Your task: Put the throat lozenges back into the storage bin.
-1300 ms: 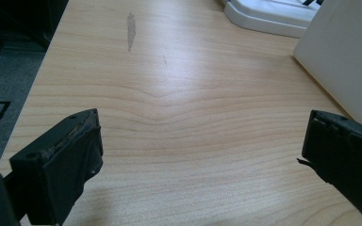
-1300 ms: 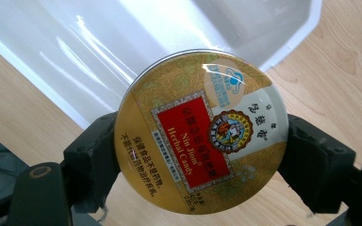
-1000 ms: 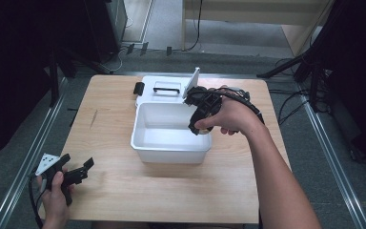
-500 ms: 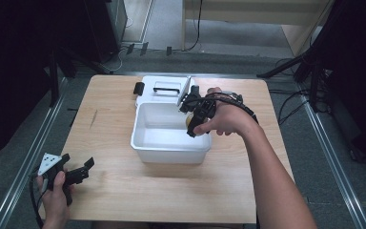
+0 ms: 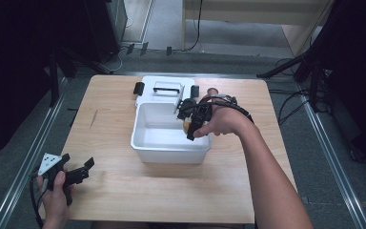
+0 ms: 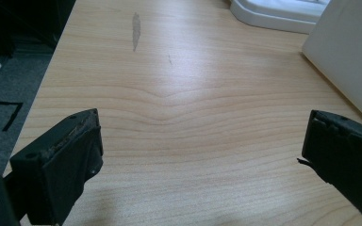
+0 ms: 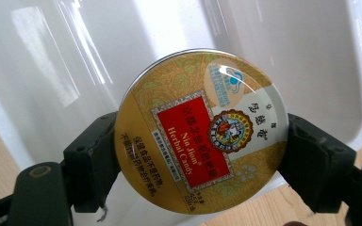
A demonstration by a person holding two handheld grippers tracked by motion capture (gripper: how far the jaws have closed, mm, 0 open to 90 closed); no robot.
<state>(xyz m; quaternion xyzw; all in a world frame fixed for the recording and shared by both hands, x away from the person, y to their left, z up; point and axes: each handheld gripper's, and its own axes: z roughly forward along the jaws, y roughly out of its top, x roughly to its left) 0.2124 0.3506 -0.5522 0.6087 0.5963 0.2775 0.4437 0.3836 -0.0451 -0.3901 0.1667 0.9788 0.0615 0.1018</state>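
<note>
A round gold tin [image 7: 200, 132] with a red "Nin Jiom Herbal Candy" label sits edge to edge between my right gripper's [image 7: 205, 157] black pads, which are shut on it. In the high view that gripper [image 5: 190, 126] points down over the right inner side of the white plastic bin [image 5: 169, 149], and a bit of the yellow tin [image 5: 186, 126] shows at its tip. The bin's white walls lie close behind the tin. My left gripper [image 5: 78, 169] rests at the table's near left corner. Its jaws [image 6: 200, 155] stand wide apart over bare wood.
The bin's white lid [image 5: 164, 90], with black clips and a handle, lies flat right behind the bin. A small dark scuff [image 6: 135, 30] marks the wood at the left. The bin's side wall [image 6: 349, 56] stands to the right of the left gripper.
My right hand has sunk toward the bin with the tin still in its jaws. The left hand has stayed put.
</note>
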